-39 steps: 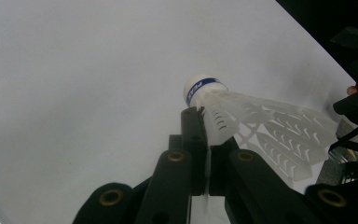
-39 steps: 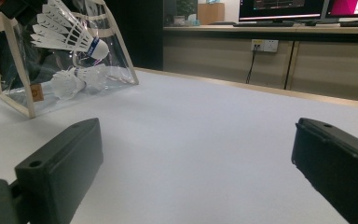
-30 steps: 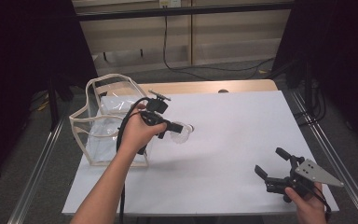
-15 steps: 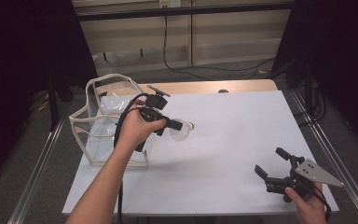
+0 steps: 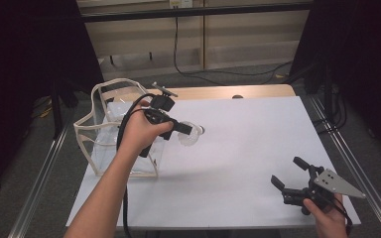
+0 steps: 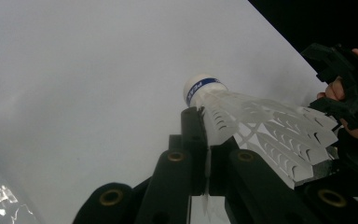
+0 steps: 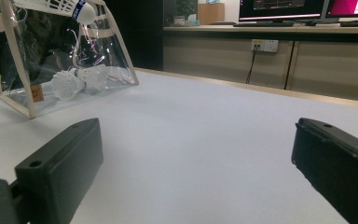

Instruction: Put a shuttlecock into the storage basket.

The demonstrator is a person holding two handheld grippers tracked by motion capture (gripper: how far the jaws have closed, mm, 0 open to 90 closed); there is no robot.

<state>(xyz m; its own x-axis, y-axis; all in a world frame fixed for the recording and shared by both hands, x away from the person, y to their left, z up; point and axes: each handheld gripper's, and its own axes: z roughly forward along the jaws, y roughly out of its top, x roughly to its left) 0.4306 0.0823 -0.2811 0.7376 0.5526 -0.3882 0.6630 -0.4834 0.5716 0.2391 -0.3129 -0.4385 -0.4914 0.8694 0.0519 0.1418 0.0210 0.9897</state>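
where the right gripper view looks: 2 shuttlecocks [image 7: 67, 84] inside clear bag [image 7: 9, 100]

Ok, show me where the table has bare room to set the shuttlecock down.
Bare: the table middle, between the clear bag and the right gripper, and the far right part. Crowded: the left side, where the left gripper holds the shuttlecock beside the bag.
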